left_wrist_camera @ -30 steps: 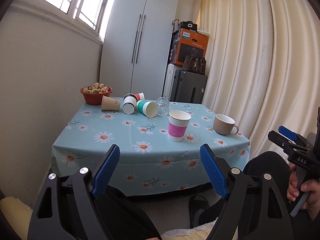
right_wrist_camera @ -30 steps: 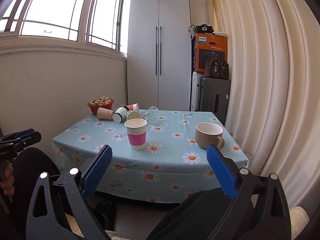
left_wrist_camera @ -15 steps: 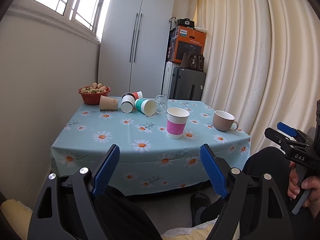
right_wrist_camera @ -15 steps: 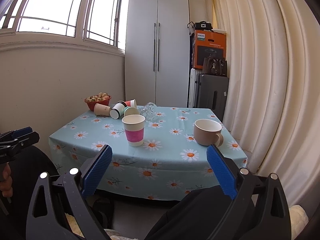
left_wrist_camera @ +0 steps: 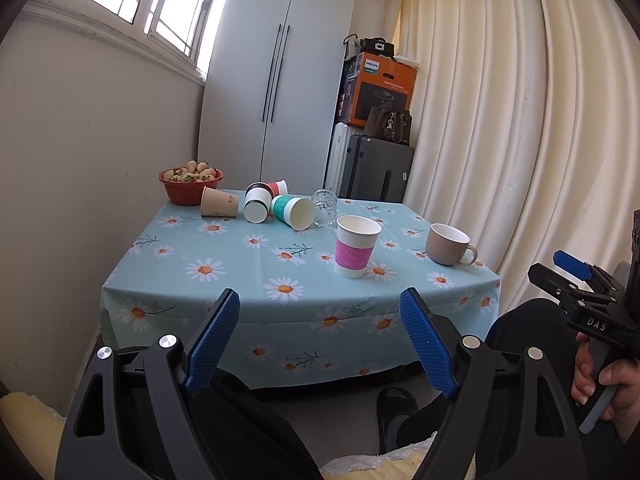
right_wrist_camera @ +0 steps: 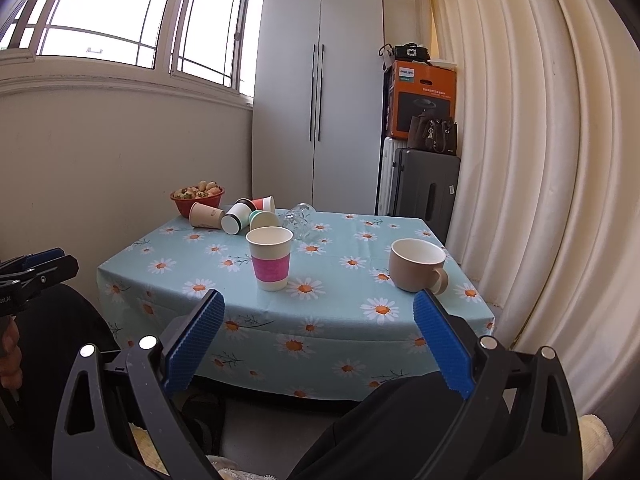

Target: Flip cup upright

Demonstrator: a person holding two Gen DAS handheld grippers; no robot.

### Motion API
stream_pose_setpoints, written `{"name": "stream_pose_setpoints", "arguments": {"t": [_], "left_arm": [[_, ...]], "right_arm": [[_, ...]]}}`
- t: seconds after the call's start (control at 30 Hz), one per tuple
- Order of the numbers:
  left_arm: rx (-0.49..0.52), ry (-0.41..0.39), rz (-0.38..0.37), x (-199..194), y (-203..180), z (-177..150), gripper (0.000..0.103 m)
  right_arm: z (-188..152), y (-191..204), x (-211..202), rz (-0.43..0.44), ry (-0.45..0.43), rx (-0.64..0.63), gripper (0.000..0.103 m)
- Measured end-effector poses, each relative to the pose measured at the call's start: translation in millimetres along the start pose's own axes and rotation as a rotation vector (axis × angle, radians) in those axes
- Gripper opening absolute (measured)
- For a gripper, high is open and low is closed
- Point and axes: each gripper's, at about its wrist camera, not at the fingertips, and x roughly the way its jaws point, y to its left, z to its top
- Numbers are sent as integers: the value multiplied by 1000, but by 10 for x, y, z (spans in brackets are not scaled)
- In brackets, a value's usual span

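On the far left of the table: a red bowl [left_wrist_camera: 190,192] of fruit is sitting by the wall.
Tipped cups: a tan paper cup [left_wrist_camera: 219,201], a black-and-white cup [left_wrist_camera: 257,208], a red cup [left_wrist_camera: 278,187] behind it and a teal cup [left_wrist_camera: 293,212] are all lying on their sides near the back edge, clustered just beside one another.
Glass: a clear tumbler [left_wrist_camera: 324,208] is lying just right of the teal cup.
Upright cup: a white paper cup with a pink sleeve [left_wrist_camera: 356,246] is standing mouth up near the front of the daisy tablecloth [left_wrist_camera: 224,276].
Mug: a beige mug [left_wrist_camera: 447,244] is standing upright toward the right edge.
Your left gripper [left_wrist_camera: 319,342]: you are holding it short of the table, blue pads spread wide, gripping nothing.
Your right gripper [right_wrist_camera: 318,343]: you are holding it short of the table too, released and spread wide, with nothing between its pads.
Behind the table: a white cabinet [right_wrist_camera: 320,120], a grey suitcase [right_wrist_camera: 426,192] and an orange box [right_wrist_camera: 423,100] are standing along the back wall.
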Motion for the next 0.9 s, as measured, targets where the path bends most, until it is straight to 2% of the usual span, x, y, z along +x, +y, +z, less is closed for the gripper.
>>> {"name": "stream_pose_setpoints", "arguments": {"t": [0.9], "left_arm": [[18, 7, 2, 6, -30, 3, 80]], "right_arm": [[-11, -6, 10, 1, 9, 5, 94]]}}
